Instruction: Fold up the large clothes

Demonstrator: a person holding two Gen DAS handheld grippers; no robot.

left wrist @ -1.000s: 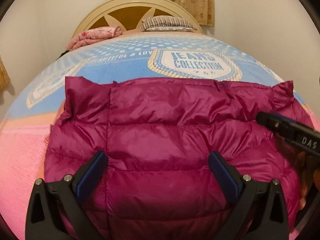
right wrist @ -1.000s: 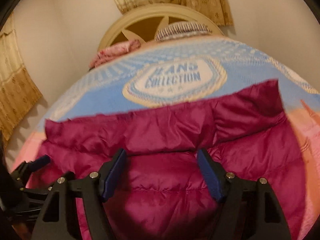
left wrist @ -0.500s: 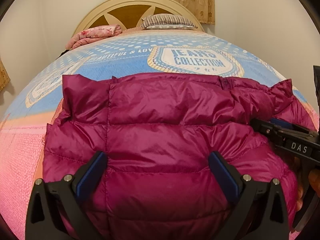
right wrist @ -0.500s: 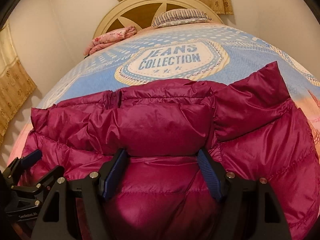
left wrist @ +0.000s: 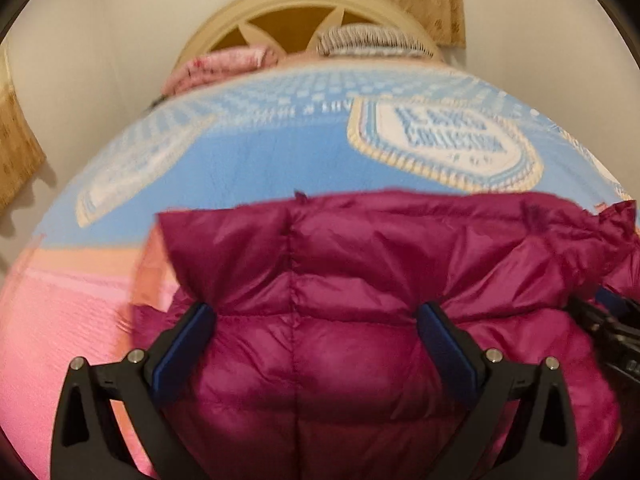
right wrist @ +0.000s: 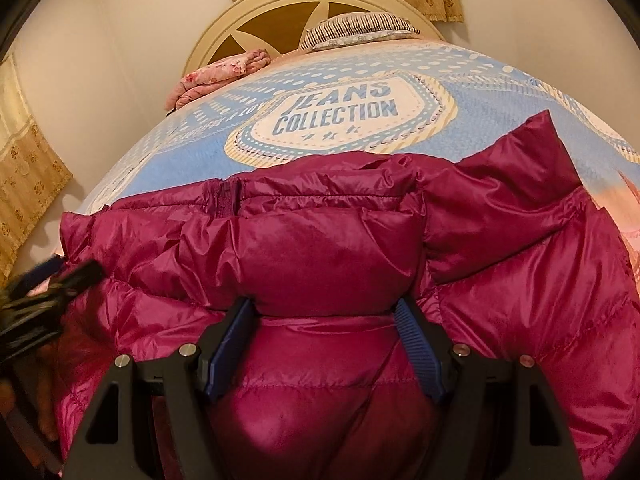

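A magenta quilted puffer jacket [left wrist: 360, 280] lies folded on the bed, filling the lower half of both views; it also shows in the right wrist view [right wrist: 328, 256]. My left gripper [left wrist: 316, 332] is open, its blue-padded fingers wide apart over the jacket's left part. My right gripper [right wrist: 326, 332] is open too, its fingers either side of a puffy folded edge. The right gripper's tip shows at the right edge of the left wrist view [left wrist: 608, 332]. The left gripper shows blurred at the left edge of the right wrist view [right wrist: 44, 296].
The bed has a blue "JEANS COLLECTION" blanket [right wrist: 336, 112] and a pink area at the near side [left wrist: 60, 320]. A folded pink cloth [right wrist: 224, 72] and a striped pillow [right wrist: 356, 28] lie by the cream headboard [right wrist: 280, 8]. Walls and curtains stand around.
The left gripper has moved left and forward, its view now blurred. The jacket's far fold has bunched higher in front of both grippers. Both grippers stay open.
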